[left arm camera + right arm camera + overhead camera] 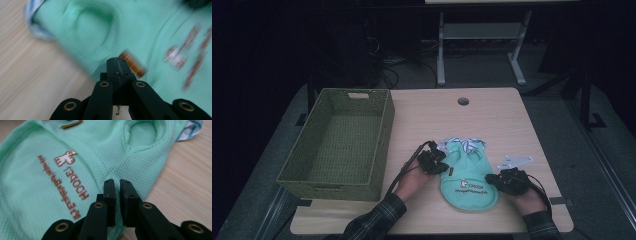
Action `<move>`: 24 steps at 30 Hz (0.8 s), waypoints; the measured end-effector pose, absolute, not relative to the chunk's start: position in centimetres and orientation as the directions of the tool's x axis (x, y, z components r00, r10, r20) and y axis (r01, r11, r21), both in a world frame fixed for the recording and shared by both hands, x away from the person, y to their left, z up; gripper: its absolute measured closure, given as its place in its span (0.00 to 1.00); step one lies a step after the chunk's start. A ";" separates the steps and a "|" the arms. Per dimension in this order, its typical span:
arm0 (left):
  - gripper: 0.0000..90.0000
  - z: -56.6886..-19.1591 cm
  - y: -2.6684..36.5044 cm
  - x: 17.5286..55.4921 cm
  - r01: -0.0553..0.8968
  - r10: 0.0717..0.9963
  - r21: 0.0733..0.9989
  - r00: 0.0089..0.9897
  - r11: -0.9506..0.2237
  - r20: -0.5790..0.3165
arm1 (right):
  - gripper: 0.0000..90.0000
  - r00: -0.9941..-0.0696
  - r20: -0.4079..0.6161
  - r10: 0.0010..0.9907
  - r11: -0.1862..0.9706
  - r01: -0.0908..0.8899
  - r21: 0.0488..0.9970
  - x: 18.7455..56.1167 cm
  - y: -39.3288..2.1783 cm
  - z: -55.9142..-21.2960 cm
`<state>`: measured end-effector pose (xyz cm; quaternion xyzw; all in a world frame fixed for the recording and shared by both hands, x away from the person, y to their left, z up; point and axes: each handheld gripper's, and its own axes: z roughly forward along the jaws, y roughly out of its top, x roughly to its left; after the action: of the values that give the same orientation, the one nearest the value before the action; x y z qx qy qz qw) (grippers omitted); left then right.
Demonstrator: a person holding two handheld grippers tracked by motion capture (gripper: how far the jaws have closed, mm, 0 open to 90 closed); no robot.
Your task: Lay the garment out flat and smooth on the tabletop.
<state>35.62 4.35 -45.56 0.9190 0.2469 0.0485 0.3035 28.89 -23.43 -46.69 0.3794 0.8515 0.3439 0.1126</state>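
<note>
A mint-green small garment with brown lettering and a blue-and-white striped collar lies flat on the wooden table. My left gripper sits at its left edge. In the left gripper view its jaws are pressed together over the garment beside a brown tag; blur hides whether cloth is pinched. My right gripper is at the garment's right edge. Its jaws are nearly together on the puckered cloth below an armhole.
A green woven basket stands on the table's left side and holds nothing. A round cable hole is near the table's far edge. Beyond the table stands a white desk frame on a dark floor.
</note>
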 end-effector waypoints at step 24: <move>1.00 -43.8 2.7 42.7 0.432 0.531 0.668 0.845 -0.606 -0.065 | 0.93 -0.690 0.082 0.720 0.468 0.568 0.677 29.1 -23.8 -46.8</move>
<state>42.69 2.74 -43.80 0.8933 0.2698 0.0702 0.3525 29.12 -23.84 -46.78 0.3789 0.8498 0.3502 0.1080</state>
